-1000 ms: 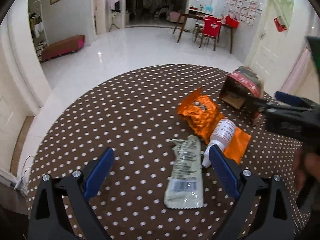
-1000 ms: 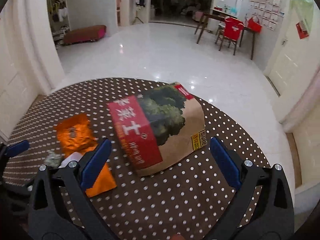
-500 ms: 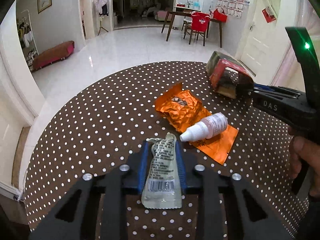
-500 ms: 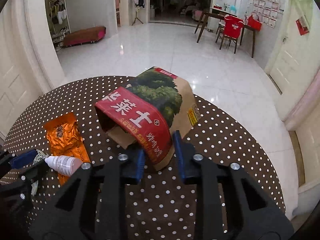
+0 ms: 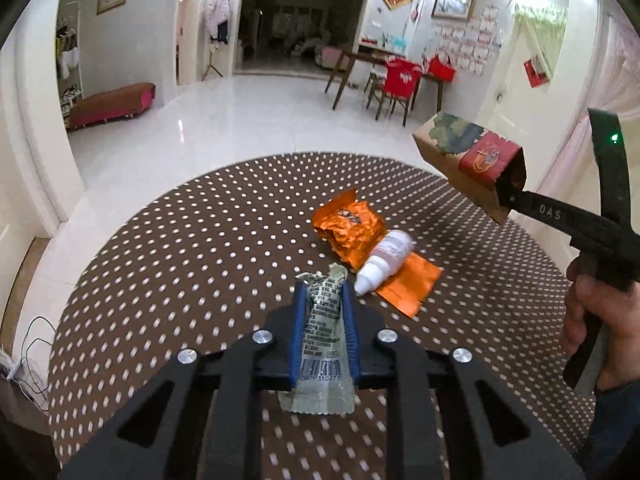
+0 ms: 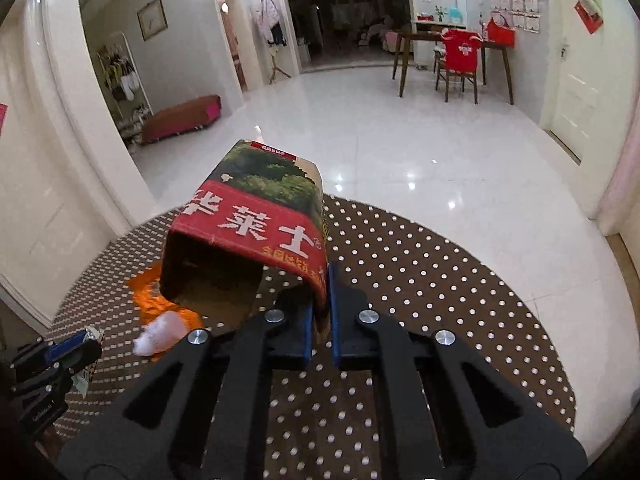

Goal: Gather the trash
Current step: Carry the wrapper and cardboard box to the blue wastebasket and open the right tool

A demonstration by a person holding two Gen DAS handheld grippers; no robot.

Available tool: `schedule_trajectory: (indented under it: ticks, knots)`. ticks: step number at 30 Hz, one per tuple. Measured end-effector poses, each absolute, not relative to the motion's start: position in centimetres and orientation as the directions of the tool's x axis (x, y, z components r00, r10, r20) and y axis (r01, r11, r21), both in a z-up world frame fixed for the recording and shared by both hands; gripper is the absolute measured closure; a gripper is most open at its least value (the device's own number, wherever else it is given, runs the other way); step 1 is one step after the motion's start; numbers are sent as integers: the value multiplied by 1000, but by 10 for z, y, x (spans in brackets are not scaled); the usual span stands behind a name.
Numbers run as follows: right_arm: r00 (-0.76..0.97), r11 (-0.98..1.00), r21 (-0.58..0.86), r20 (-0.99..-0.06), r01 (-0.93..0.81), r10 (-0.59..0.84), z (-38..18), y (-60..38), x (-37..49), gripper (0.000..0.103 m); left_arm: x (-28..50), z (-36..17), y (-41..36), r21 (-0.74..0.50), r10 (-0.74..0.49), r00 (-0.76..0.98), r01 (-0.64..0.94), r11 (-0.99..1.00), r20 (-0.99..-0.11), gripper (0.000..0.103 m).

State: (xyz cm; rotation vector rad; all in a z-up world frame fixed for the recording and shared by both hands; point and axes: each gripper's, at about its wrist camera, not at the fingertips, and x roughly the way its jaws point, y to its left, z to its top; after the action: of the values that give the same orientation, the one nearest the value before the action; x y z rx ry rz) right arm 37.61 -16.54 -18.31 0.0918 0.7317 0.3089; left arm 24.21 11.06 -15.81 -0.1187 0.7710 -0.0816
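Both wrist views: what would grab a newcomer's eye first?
The red-and-green printed paper bag, pinched at its open rim by the right gripper and held above the brown polka-dot table. Next, the silvery foil sachet clamped in the left gripper near the table's front edge. Just beyond it, a white plastic bottle lies on a crumpled orange foil wrapper.

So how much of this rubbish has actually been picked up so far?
Nothing looks binned yet; no bin is in view. In hand: the left gripper is shut on the silver sachet, and the right gripper pinches the open paper bag, lifted off the dotted table. Left lying there: the orange wrapper and the small white bottle on it.
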Motion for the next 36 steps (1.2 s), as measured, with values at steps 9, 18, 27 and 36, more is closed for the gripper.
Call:
schedule_trajectory:
  ticks: [9,18,27,36]
  knots:
    - [705,921,241,-593,-306,390,-151,-198,314,96,194,-111,69,-138,-159,781,94,986,-604,86]
    - [755,942,253,-566,-222,330,-130,-291,263,96,171,-91,-8,-153,-266,792,217,964,-549,86]
    - [800,959,273,-556,-80,225,-128,-398,213,96,156,-83,-102,-166,-389,756,357,919,-526,86]
    - [766,960,272,-631,65,127,-171,-471,189,96,165,-112,-189,-194,-473,677,448,873,-564,86]
